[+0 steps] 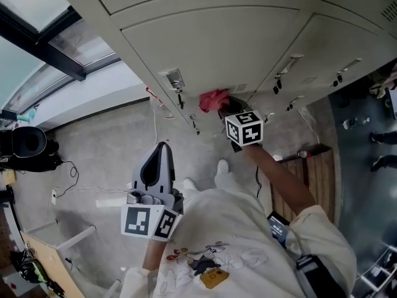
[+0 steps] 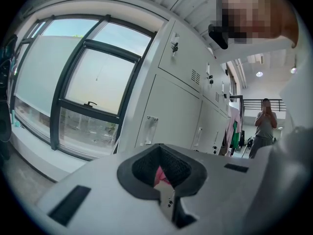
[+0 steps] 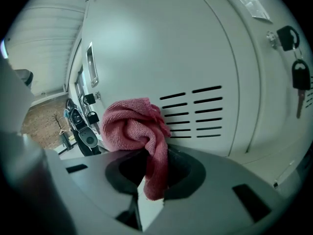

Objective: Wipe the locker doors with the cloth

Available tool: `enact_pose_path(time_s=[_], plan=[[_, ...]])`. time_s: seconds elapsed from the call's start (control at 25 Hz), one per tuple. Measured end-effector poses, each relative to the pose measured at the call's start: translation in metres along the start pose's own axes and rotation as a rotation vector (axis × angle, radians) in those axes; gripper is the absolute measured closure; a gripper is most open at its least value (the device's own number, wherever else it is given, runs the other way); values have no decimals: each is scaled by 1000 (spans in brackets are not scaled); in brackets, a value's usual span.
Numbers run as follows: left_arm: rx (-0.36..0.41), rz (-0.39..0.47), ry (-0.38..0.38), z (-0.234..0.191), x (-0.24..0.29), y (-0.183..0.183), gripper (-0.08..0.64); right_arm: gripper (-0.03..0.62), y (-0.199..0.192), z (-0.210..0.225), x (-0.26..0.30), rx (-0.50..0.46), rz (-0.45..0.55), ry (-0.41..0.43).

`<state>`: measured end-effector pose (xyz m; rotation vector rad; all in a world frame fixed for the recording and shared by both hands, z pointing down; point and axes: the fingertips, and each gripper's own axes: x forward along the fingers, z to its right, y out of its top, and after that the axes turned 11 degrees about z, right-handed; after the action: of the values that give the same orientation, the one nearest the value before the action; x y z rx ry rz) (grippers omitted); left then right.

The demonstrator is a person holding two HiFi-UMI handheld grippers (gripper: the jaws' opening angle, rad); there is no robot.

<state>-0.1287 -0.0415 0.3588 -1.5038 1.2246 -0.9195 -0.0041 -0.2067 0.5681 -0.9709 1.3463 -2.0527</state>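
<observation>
Right hand-held gripper around pink cloth

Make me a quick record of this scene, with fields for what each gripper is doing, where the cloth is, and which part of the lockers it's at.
Right gripper: shut on a crumpled pink microfibre cloth
Cloth position: in front of a pale grey metal locker door, by its vent slots; contact unclear
Left gripper: shut, held low near the person's torso, apart from the lockers
Nearby: black keys hanging from a lock, right of the vents
</observation>
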Motion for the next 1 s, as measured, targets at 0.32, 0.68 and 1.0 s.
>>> enact_pose_path(time_s=[0.32,0.68,1.0], plan=[[-18,-16,-59,21,19,-8,558,515,2,40,-19,74,-3,-68],[-38,-25,-92,33,31,-15,558,515,2,74,-38,90,-4,-140],[-46,-17,-113,31,24,-15,558,517,18,60,-62,114,66,-165]])
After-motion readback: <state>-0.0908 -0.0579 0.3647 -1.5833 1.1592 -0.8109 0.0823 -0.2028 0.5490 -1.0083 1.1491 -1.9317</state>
